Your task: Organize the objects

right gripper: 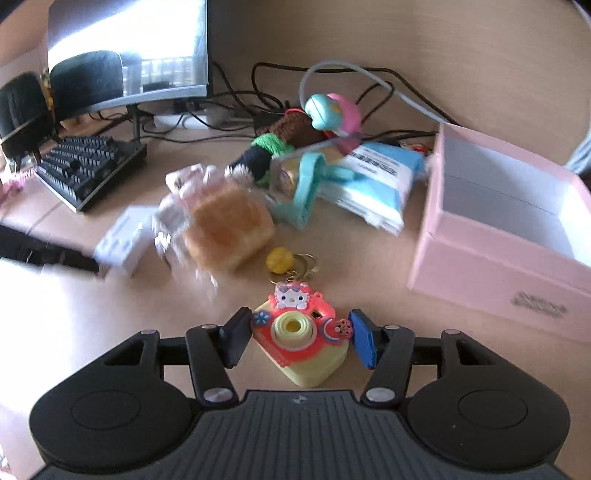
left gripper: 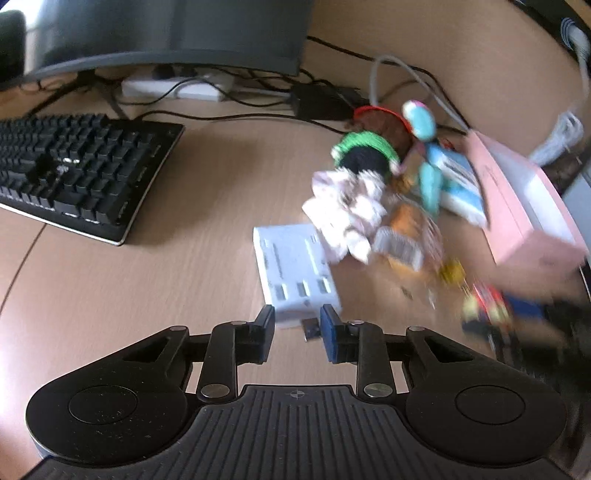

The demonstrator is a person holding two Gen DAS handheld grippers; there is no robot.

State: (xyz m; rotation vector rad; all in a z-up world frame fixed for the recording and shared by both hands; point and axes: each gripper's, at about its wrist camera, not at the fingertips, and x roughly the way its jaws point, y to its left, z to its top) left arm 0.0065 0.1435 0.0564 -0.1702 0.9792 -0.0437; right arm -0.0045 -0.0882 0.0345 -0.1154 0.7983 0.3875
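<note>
Toy camera [right gripper: 301, 341], yellow body with a red-pink cat face on top, sat on the bench [right gripper: 369, 258] between the fingers of the right claw [right gripper: 297, 338]. Left pad looked to touch its red front; blue right pad sat just beside the ladybug end, contact unclear. Camera still rested on the bench, not lifted. A keyring with a yellow charm [right gripper: 279, 259] lay just beyond the camera.

Left claw [left gripper: 297, 338] stood partly closed with a gap between pads and nothing gripped; a small USB plug [left gripper: 311, 329] lay on the bench in that gap near the blue pad. White hub box [left gripper: 295, 269] lay just ahead of the fingertips, apart from them.

Pink box [right gripper: 498, 258], open and white inside, stood to the right of the camera, well apart. Between the hub and the pink box was a blurred pile: wrapped bread [right gripper: 225, 229], a crumpled patterned wrapper [left gripper: 347, 214], a knit doll in green, black and brown [right gripper: 280, 144], a teal and pink toy [right gripper: 325, 110], a blue and white packet [right gripper: 373, 177]. Edges in the pile were too smeared to tell what touched what.

Black keyboard [left gripper: 77, 170] lay far left, a monitor [left gripper: 166, 33] behind it, with cables [left gripper: 229, 114] and a power strip [left gripper: 173, 88] along the back.
</note>
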